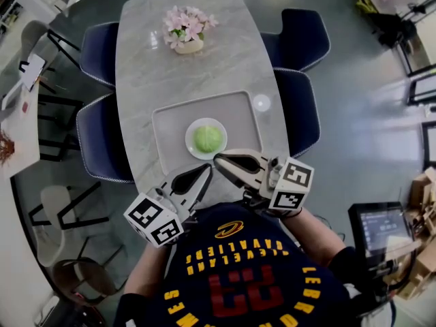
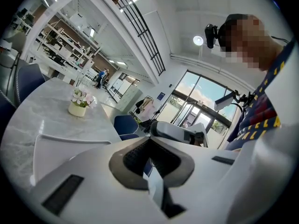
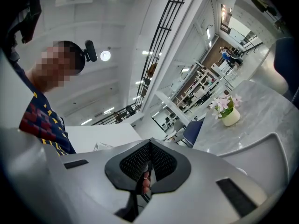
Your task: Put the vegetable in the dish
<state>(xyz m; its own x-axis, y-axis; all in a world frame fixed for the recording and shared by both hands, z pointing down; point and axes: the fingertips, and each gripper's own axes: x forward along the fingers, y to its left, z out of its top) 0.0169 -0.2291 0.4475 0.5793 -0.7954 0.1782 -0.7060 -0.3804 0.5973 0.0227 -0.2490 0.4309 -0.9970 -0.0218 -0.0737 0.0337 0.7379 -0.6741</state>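
The cabbage (image 1: pixel 208 139) sits on the dish (image 1: pixel 189 142) at frame centre. Just below, my left gripper (image 1: pixel 204 172) and right gripper (image 1: pixel 219 159) are each pressed together, empty.

The person's dark shirt (image 1: pixel 235 278) carries the only print that reads, seen upside down in the head view: "CLEVELAND CAVALIERS" in yellow on two curved lines, beside a large red "23" edged in yellow. More yellow letters arc round the number. Those at the right begin "LEB"; the rest cannot be made out. The display on the screen (image 1: pixel 381 229) is too small to read.
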